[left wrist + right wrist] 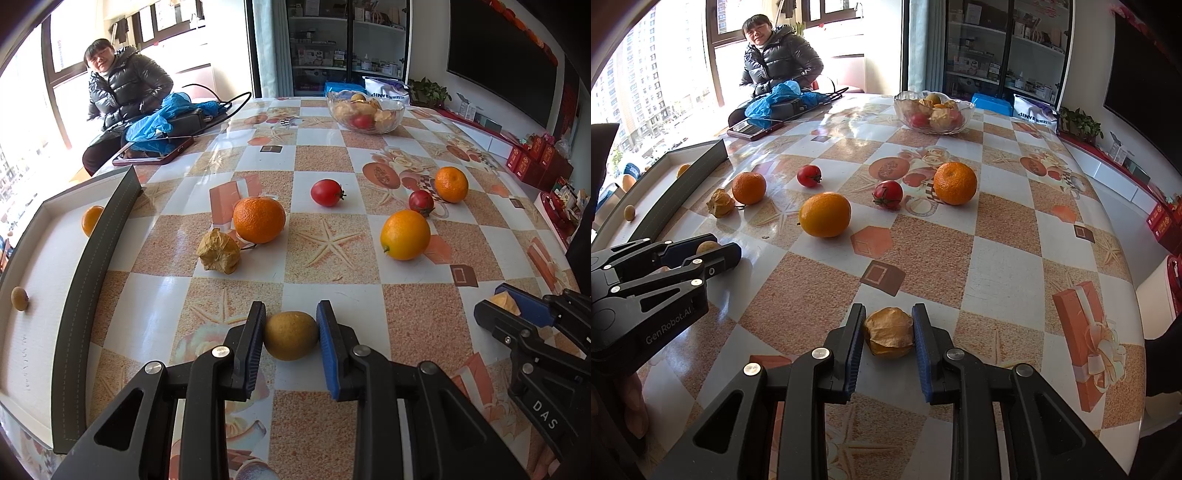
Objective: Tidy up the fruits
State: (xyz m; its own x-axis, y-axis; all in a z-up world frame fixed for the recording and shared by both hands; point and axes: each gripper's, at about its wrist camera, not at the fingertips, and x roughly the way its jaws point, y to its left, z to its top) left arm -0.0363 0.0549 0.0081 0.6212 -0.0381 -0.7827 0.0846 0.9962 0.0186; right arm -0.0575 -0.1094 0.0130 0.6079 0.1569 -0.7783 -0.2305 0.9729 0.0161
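My left gripper (290,321) is shut on a small brown-yellow round fruit (290,335) low over the checked table. My right gripper (888,323) is shut on a papery husked fruit (888,333); in the left wrist view that gripper (506,301) shows at the right edge. Loose on the table lie several oranges (259,219) (405,234) (451,184), two tomatoes (326,192) (421,201) and another husked fruit (218,251). A shallow grey-walled tray (92,280) at the left holds an orange (91,219) and a small brown fruit (19,298).
A glass bowl (397,110) with fruit stands at the far side of the table. A person in a dark puffy jacket (122,88) sits beyond the far left corner, beside a blue plastic bag (159,125) and a dark case. Red boxes (532,162) line the right.
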